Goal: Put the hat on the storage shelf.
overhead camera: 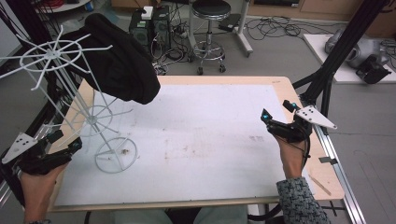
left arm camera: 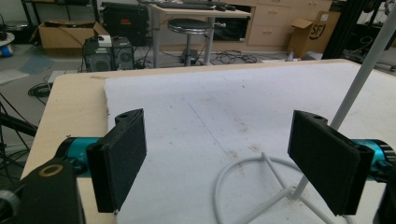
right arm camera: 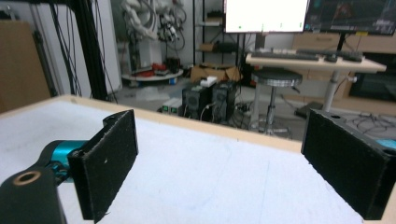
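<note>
A white wire rack (overhead camera: pixel 91 119) stands on the left side of the table, on a ring base (overhead camera: pixel 116 155). A black cloth (overhead camera: pixel 116 60) hangs over one arm of its upper wheel. My left gripper (overhead camera: pixel 65 140) is held low at the table's left edge, just left of the ring base, and is open with nothing in it. In the left gripper view the open left gripper (left arm camera: pixel 224 158) frames the ring base (left arm camera: pixel 243 170) and the slanting pole (left arm camera: pixel 359 79). My right gripper (overhead camera: pixel 278 110) hovers near the right edge, open and empty. In its own view the right gripper (right arm camera: pixel 224 158) faces bare table.
The table (overhead camera: pixel 210 140) has a white sheet on a wooden board. A black frame post (overhead camera: pixel 345 42) rises at the right rear corner. Beyond the far edge stand a stool (overhead camera: pixel 210 28), computer cases (overhead camera: pixel 149 23) and loose cables.
</note>
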Demonstrator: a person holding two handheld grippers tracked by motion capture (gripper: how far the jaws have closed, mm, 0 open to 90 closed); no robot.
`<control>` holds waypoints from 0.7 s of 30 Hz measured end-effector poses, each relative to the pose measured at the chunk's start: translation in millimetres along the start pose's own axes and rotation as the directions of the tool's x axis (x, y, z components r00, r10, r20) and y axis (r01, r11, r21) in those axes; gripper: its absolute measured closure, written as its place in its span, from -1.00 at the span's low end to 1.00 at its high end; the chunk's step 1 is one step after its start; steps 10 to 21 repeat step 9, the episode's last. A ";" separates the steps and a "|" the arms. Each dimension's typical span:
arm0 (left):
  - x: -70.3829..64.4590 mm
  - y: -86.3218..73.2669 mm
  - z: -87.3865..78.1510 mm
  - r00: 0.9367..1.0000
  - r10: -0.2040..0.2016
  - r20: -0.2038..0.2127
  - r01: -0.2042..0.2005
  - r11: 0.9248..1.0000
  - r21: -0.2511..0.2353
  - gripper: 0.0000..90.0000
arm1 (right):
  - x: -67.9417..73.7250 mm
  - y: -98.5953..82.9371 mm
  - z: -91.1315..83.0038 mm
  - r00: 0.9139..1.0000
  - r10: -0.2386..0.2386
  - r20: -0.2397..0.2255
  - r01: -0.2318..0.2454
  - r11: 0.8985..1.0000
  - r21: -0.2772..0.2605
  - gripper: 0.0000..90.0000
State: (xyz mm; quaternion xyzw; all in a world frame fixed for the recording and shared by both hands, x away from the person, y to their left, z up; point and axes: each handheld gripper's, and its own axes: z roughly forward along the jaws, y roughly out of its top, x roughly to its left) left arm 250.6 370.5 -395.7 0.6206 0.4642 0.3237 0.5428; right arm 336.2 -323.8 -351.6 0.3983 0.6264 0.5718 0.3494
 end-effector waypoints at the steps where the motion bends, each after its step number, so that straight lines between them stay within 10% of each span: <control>1: 0.0 0.2 0.0 1.000 0.001 0.002 -0.001 1.000 0.001 -0.56 | -1.2 -1.3 -0.4 1.000 0.006 0.001 -0.006 1.000 0.003 -0.78; 21: -0.5 -0.1 1.9 1.000 0.003 0.009 -0.003 1.000 0.005 -0.56 | -1.4 -1.6 -2.1 1.000 0.005 0.003 -0.005 1.000 -0.007 -0.78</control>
